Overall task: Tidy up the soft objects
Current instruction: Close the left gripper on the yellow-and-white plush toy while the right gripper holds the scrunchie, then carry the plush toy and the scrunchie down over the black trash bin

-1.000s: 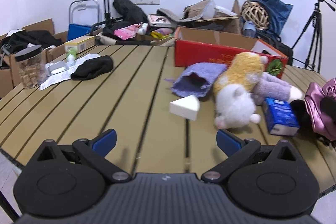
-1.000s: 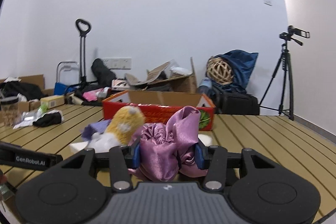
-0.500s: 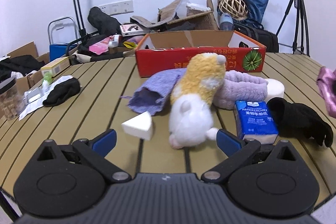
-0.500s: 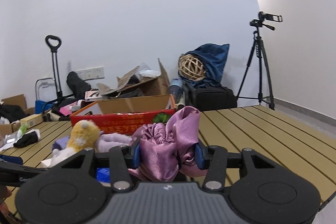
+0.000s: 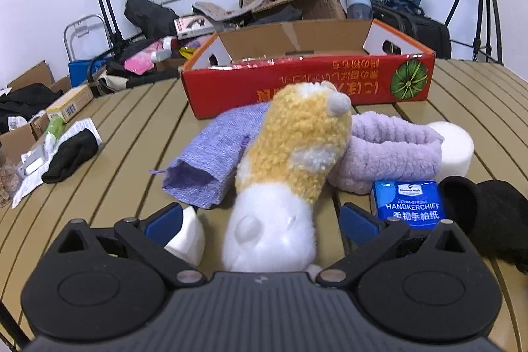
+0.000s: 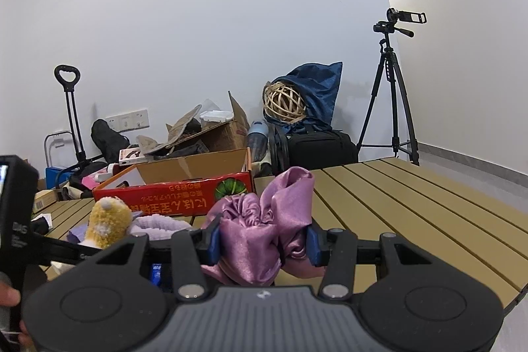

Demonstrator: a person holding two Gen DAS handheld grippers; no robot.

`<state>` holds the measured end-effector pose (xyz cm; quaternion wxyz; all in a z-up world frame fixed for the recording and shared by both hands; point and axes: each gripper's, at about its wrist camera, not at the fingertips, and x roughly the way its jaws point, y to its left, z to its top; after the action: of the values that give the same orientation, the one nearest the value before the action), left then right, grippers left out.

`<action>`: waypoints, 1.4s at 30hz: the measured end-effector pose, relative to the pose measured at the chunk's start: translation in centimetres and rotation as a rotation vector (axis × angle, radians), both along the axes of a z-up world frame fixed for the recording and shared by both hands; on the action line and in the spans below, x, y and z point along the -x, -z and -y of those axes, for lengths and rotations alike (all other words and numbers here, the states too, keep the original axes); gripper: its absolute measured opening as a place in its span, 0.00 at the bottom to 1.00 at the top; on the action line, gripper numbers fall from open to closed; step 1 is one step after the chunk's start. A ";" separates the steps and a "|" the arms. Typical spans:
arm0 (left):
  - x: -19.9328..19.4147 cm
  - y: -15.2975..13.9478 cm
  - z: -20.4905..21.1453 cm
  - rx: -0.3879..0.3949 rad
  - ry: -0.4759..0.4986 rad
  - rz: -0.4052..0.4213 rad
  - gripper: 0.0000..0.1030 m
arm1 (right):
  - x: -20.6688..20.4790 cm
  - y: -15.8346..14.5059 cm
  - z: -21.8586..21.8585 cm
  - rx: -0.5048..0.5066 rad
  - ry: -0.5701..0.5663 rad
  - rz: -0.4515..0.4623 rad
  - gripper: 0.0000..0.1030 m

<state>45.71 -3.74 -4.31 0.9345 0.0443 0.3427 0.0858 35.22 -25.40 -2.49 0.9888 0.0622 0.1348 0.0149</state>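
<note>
Left gripper jaws wide, pads clear of the plush toy lying between them, body running toward 12 o'clock; red box beyond. Right gripper clamped on pink satin cloth, bunched up at 12 o'clock.

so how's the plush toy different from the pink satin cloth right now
The plush toy is fuzzy, yellow and white; the pink satin cloth is smooth and shiny. The toy lies on the table between the open left gripper; the cloth is bunched up, clamped in the right gripper. Both are soft.
</note>
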 end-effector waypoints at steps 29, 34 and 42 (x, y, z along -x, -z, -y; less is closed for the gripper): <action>1.1 -0.8 -1.0 0.083 -0.074 -0.018 0.44 | 1.6 -0.7 1.1 -0.046 -0.046 0.031 0.45; 2.9 -2.2 -0.8 0.079 -0.061 0.014 0.44 | 2.3 -0.6 1.4 -0.054 -0.065 0.034 0.45; 6.6 -4.1 -0.4 0.086 -0.041 0.036 0.44 | 3.7 -1.0 1.2 -0.057 -0.121 0.043 0.45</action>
<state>39.15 -3.34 -0.24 0.9396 -0.0046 0.3299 0.0907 31.47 -26.63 -1.51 0.9866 0.0818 0.1167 0.0799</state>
